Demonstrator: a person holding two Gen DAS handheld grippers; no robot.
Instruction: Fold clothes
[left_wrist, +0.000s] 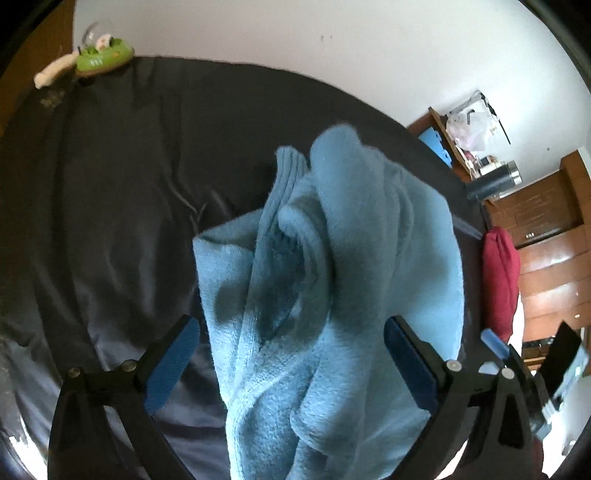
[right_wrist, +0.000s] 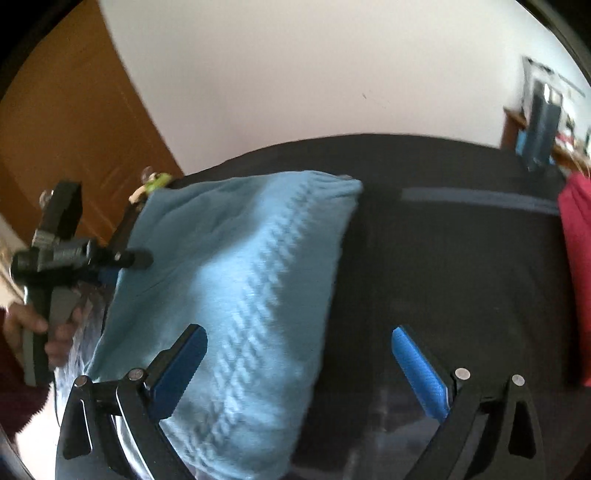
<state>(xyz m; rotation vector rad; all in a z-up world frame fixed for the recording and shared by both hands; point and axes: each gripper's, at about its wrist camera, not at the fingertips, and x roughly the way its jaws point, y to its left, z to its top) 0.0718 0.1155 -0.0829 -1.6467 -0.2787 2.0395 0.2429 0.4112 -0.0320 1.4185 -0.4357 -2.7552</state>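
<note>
Nearest us, our left gripper (left_wrist: 291, 354) stands spread wide, the bunched light-blue knit sweater (left_wrist: 332, 280) passing between its blue pads (left_wrist: 173, 365), pinched by neither. Our right gripper (right_wrist: 299, 369) is spread too, its left pad over the sweater's cable-knit panel. The sweater lies on a dark bedsheet (left_wrist: 110, 184). Farther off: a red garment (left_wrist: 500, 280), then a green toy (left_wrist: 103, 55) by the white wall (left_wrist: 295, 37).

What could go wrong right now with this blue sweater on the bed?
The light blue sweater sits bunched between the open left gripper, so closing may pinch several layers and fold it crooked. The right gripper is open, only its left finger over the knit, so a grab might miss. The picture is blurred, suggesting motion; the sweater could slide on the dark bedsheet.
</note>
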